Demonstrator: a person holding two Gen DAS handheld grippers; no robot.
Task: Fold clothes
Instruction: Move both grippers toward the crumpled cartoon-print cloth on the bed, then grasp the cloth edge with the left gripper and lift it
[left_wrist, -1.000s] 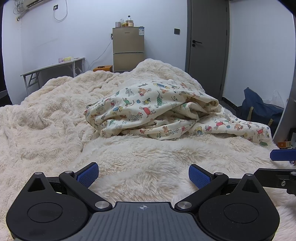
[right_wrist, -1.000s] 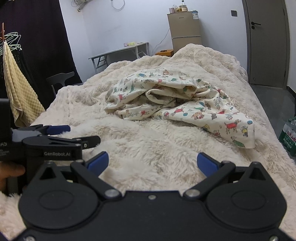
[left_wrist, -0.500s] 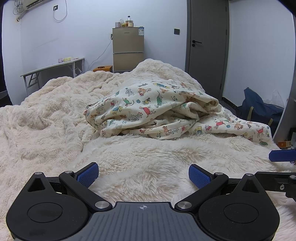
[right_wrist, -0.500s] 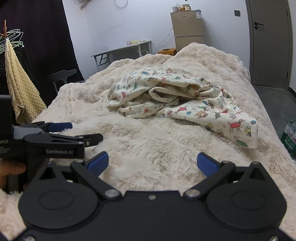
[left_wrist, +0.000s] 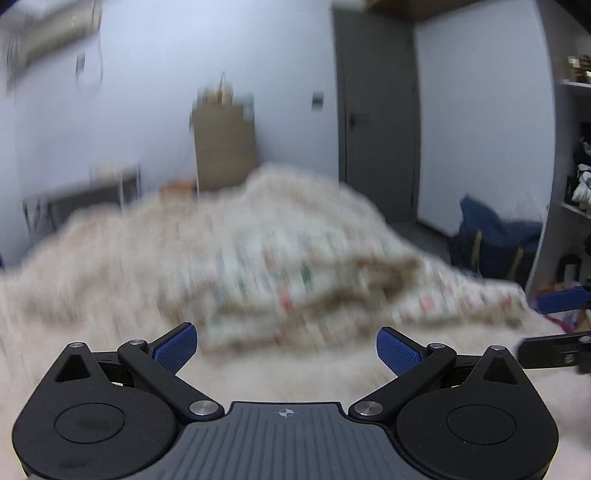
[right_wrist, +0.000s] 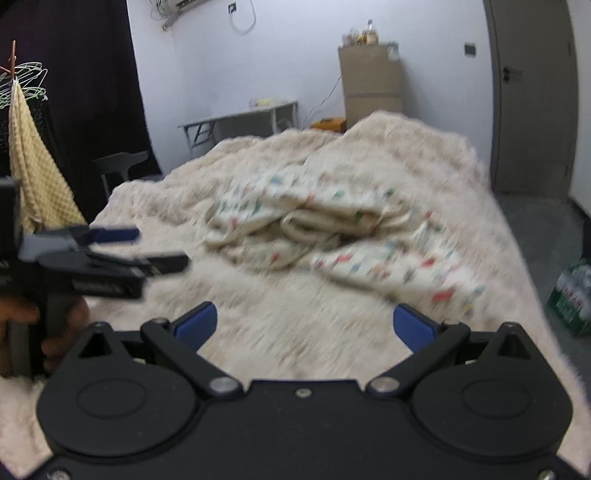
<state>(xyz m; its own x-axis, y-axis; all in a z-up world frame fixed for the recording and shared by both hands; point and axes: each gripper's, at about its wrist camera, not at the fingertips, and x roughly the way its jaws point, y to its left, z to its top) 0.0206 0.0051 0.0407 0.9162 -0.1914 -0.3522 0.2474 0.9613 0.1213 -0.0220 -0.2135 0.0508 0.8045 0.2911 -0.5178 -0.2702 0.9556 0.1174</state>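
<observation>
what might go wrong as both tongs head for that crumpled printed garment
Both views are motion-blurred, so aim may be off. The printed garment lies bunched in layers, so open left tongs or right tongs might pinch several folds at once, or grab the fluffy blanket underneath instead.

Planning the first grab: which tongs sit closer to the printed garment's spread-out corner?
The right tongs. The printed garment trails its flat corner toward their side; the left tongs face the bunched heap.
</observation>
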